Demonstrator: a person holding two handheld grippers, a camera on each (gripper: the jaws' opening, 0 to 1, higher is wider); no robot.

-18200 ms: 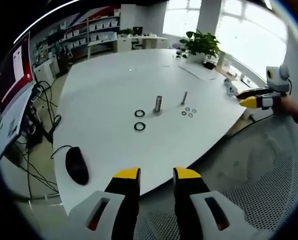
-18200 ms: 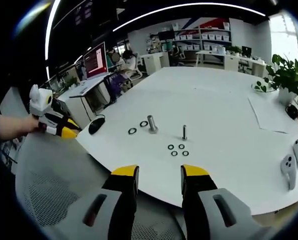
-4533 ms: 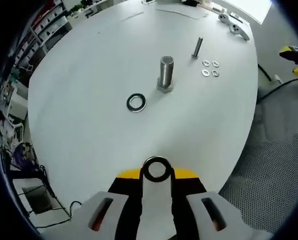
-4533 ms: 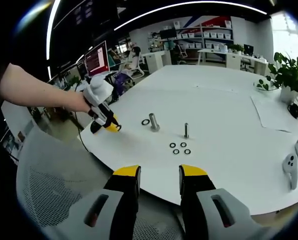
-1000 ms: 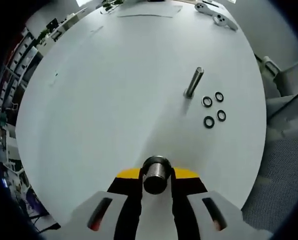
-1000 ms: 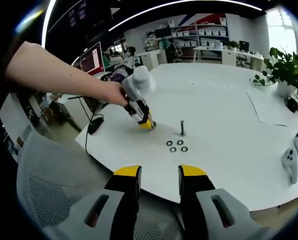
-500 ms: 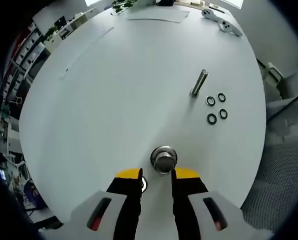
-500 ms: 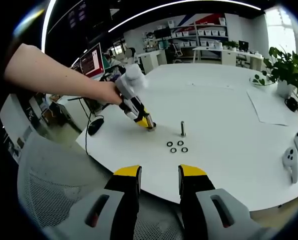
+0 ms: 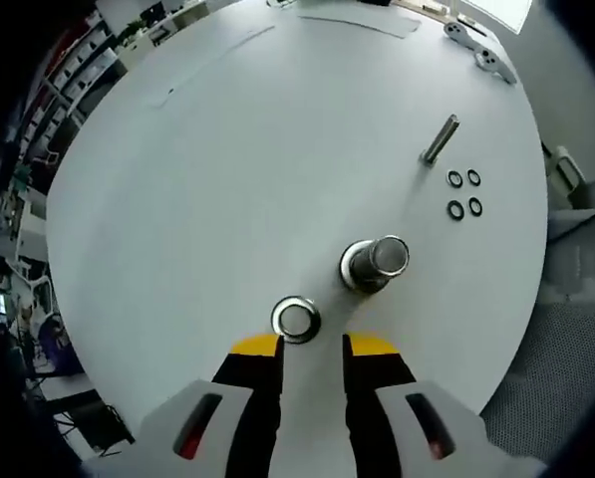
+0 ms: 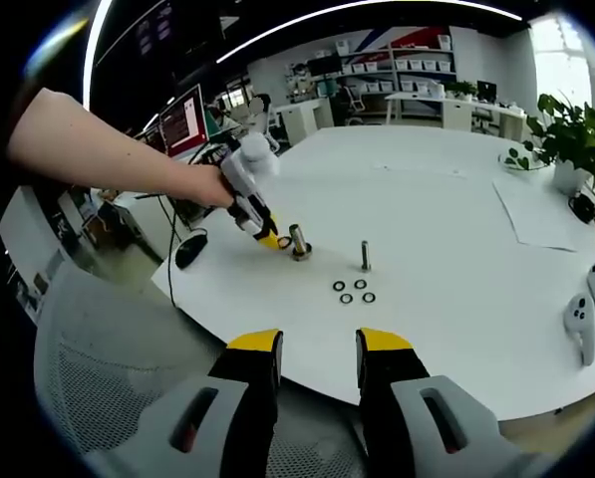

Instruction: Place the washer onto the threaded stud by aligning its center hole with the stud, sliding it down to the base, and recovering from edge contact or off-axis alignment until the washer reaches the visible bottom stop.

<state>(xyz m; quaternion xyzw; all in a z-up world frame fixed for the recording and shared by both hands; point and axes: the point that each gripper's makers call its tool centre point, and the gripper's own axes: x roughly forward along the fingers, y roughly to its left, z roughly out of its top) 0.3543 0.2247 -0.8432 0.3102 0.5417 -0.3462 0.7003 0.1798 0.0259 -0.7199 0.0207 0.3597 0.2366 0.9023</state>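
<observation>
With one washer seated round the large stud [image 9: 375, 262], left tool [image 9: 312, 349] hangs open, empty, above second washer [image 9: 295, 320]; next: grasp it.

White table [image 10: 446, 199], potted plant [image 10: 570, 149], mouse [image 10: 190, 250], mesh chair [image 10: 118, 398]

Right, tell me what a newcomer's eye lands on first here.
The thick stud standing on the white table, a washer ringing its base. A second washer lies flat just ahead of the open left tongs. In the right gripper view, a bare arm reaches over the table edge.
</observation>
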